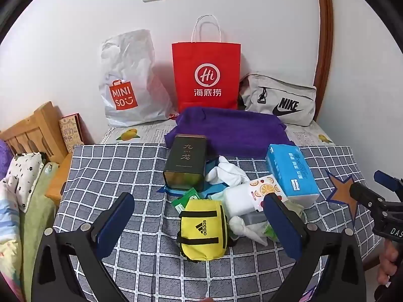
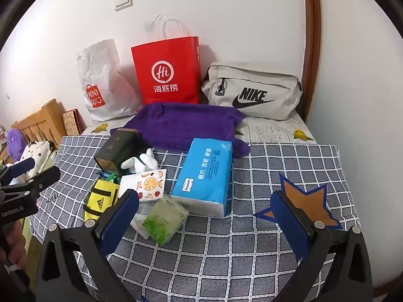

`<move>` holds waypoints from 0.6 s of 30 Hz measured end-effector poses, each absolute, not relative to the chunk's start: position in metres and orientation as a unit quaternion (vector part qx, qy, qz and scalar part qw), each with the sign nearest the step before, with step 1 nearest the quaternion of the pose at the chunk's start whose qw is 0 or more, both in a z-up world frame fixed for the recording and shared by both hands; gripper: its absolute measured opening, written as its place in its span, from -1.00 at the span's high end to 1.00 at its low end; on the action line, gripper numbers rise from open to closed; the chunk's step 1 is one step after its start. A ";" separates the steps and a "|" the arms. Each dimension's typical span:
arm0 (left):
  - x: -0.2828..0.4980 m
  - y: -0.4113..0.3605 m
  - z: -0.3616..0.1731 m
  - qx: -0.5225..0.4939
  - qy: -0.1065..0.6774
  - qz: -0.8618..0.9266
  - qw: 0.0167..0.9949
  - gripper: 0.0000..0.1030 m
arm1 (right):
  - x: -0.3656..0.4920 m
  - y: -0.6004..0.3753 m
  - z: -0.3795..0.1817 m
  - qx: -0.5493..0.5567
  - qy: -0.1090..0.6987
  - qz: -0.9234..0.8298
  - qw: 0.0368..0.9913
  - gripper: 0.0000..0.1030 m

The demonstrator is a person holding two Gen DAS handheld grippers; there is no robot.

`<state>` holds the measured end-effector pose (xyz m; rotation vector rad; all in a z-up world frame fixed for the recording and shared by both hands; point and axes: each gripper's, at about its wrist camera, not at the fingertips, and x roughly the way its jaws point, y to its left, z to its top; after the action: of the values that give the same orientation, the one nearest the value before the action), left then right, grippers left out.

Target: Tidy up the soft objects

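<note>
A pile lies on the checked cloth: a yellow Adidas pouch, a blue tissue pack, a white roll in a fruit-print wrapper, white socks, a dark tin and a green wipes pack. A purple towel lies behind. My left gripper is open just above the yellow pouch. My right gripper is open and empty, in front of the tissue pack.
A white Miniso bag, a red paper bag and a grey Nike bag stand against the back wall. An orange star mark is on the cloth at right. A wooden bed is at left.
</note>
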<state>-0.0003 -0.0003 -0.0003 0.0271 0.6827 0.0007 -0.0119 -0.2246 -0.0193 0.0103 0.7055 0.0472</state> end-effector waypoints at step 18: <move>-0.006 -0.007 0.005 0.014 0.338 -0.021 0.941 -0.99 | -0.022 -0.219 -0.014 0.005 0.339 0.025 0.941 -0.99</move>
<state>-0.0058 -0.0067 0.0046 0.0291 0.6896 -0.0429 -0.0215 -0.2193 -0.0143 0.0101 0.6910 0.0516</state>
